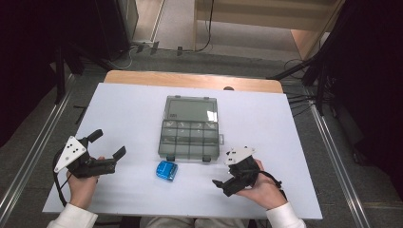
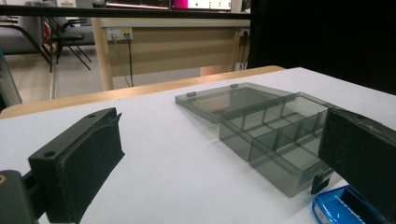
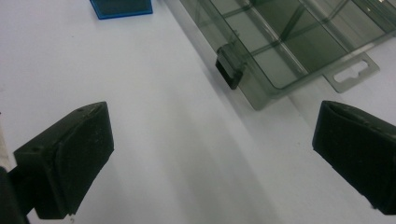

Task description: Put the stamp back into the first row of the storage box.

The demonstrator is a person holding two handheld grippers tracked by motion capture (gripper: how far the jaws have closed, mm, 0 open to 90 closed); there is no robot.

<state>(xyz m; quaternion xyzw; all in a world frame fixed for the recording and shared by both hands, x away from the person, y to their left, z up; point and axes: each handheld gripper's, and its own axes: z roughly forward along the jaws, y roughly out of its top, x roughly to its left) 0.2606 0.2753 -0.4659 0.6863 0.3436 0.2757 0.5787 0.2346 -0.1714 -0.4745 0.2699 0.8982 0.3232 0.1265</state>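
No legible brand or label was found. The blue item [image 1: 167, 170] carried pale printing on its top face, visible in the left gripper view [image 2: 345, 210], but it was too small and blurred to read. A lighter rectangular patch showed on the lid of the organiser box [image 1: 190, 128]; nothing on it could be made out.

The organiser box was of smoky transparent plastic and stood near the middle of the white table [image 1: 123, 114]. Its lid [image 1: 191, 109] lay folded back flat on the far side. The base was divided into two rows of small compartments [image 2: 280, 140], and those that could be seen through held nothing. Two dark latches sat on the near wall, one of them plain in the right gripper view [image 3: 229, 70], with a hang tab [image 3: 352, 74] projecting from the right end.

The blue item lay on the table just in front of the box's near wall, close to it but apart, between the two tools.

The left gripper [image 1: 108, 147] was held low at the left of the table, its jaws standing wide apart with nothing between them. The right gripper [image 1: 223, 184] was held at the right, near the box's right corner, jaws likewise spread and gripping nothing. Neither tool touched the box or the blue item.
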